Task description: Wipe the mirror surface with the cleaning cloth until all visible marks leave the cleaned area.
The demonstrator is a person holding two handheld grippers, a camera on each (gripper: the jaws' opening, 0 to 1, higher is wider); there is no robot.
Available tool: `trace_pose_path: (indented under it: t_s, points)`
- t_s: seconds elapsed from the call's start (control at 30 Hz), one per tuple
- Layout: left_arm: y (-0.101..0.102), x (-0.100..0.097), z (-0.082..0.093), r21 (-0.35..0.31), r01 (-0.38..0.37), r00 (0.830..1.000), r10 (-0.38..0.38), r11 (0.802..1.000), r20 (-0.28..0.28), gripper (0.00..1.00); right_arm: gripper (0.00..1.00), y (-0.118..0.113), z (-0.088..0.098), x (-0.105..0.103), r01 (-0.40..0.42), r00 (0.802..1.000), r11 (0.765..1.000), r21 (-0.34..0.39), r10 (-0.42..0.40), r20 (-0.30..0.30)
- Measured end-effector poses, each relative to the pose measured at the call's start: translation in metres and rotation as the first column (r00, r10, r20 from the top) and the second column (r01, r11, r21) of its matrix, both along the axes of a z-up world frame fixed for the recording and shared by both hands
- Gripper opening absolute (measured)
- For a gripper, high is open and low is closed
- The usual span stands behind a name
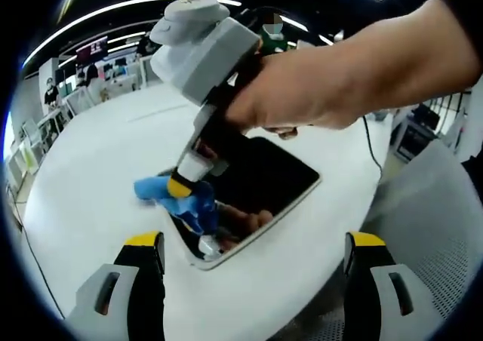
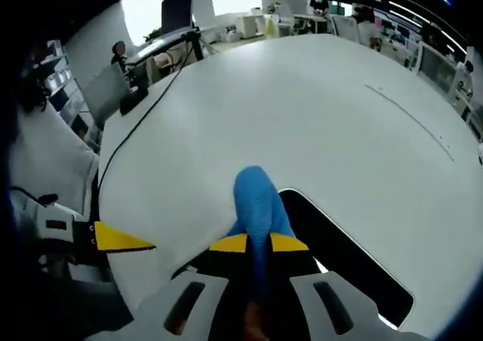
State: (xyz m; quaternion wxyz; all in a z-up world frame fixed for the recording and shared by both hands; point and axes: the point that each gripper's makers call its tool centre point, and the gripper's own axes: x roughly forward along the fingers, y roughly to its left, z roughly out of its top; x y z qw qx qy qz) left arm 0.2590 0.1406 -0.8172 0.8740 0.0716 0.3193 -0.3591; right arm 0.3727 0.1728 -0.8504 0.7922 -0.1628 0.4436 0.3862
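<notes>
A dark mirror (image 1: 268, 179) in a thin white frame lies flat on the round white table (image 1: 90, 167). In the left gripper view, a hand holds my right gripper (image 1: 181, 186) tips-down over the mirror's left edge, shut on a blue cleaning cloth (image 1: 189, 205) that presses on the glass. My left gripper (image 1: 254, 241) hangs open in front of the mirror's near corner with nothing between its yellow-tipped jaws. In the right gripper view, my right gripper (image 2: 258, 243) pinches the blue cloth (image 2: 256, 198) at the edge of the mirror (image 2: 347, 258). A yellow tip of the left gripper (image 2: 117, 238) shows at the left.
A black cable (image 2: 143, 107) runs across the table (image 2: 317, 115) towards its far edge. A grey mesh chair (image 1: 441, 228) stands beside the table's right rim. Desks, monitors and shelves stand far off in the room.
</notes>
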Motion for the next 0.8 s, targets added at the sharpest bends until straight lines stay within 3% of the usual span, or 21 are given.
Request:
trace_pose_path:
  t_s: [0.57, 0.8]
  points:
    - [0.009, 0.003, 0.004, 0.003, -0.058, 0.998, 0.058, 0.998, 0.008, 1.0, 0.03, 0.002, 0.0, -0.014, -0.042, 0.999, 0.999, 0.024, 0.042, -0.003]
    - [0.01, 0.003, 0.002, 0.003, -0.064, 0.998, 0.064, 0.998, 0.0, 1.0, 0.03, 0.002, -0.001, -0.019, -0.154, 0.987, 0.987, -0.041, 0.156, 0.05]
